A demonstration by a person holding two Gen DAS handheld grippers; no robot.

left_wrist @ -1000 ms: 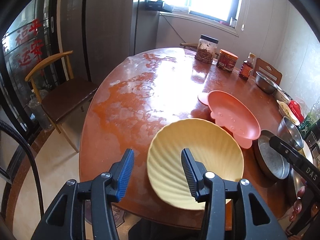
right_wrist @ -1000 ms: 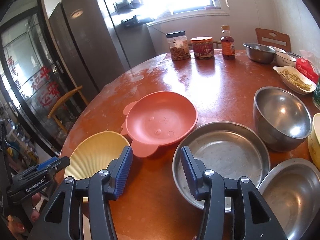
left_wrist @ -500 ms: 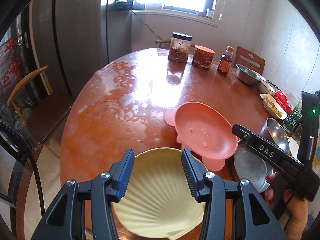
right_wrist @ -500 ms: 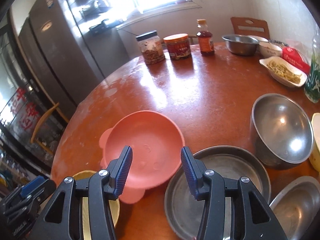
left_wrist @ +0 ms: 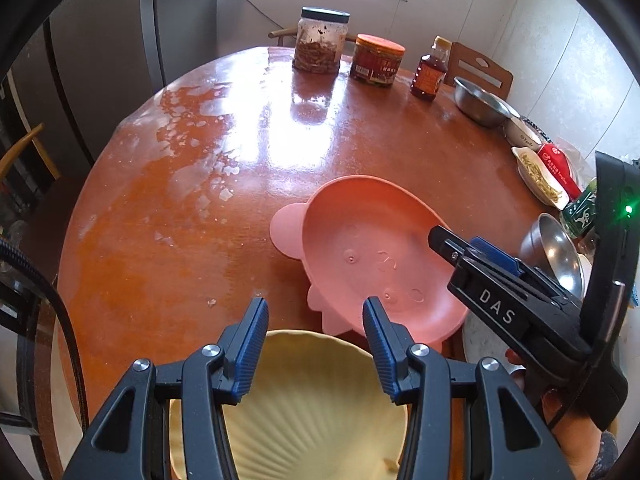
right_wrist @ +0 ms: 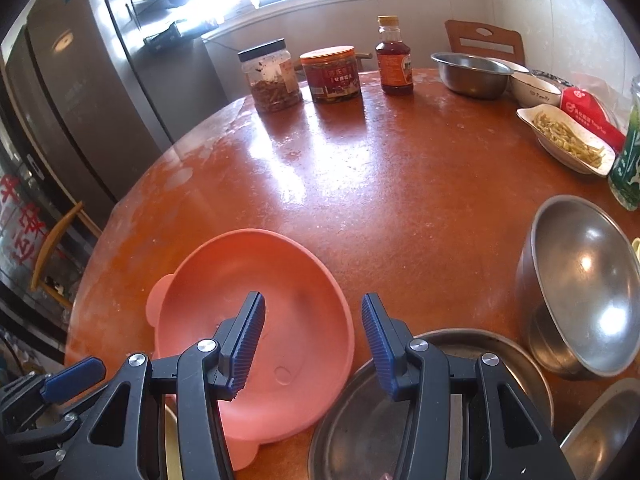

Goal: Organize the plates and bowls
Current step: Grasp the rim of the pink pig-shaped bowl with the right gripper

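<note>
I hold both tools over the near edge of the round wooden table (left_wrist: pixel 168 208), and neither has anything in it: my left gripper (left_wrist: pixel 316 344) hangs with its jaws parted above the far rim of the yellow shell-shaped plate (left_wrist: pixel 304 412), and my right gripper (right_wrist: pixel 312 340) hangs with its jaws parted above the near right rim of the pink bear-eared plate (right_wrist: pixel 256 304), the rim showing between the pads with no contact I can make out. The pink plate sits just beyond the yellow one and beside a flat steel pan (right_wrist: pixel 472 352), its edge seeming to overlap the pan's rim. A deep steel bowl (right_wrist: pixel 584 296) stands to the right, tilted as if leaning on something. My worry is the crowding: if I close my right jaws on the pink rim and lift at an angle, the plate could drag on the pan or knock the leaning bowl. Smooth plastic pinched at one edge may also pivot and slip. My two tools are close together, so reaching for neighbouring plates at once risks them colliding.
</note>
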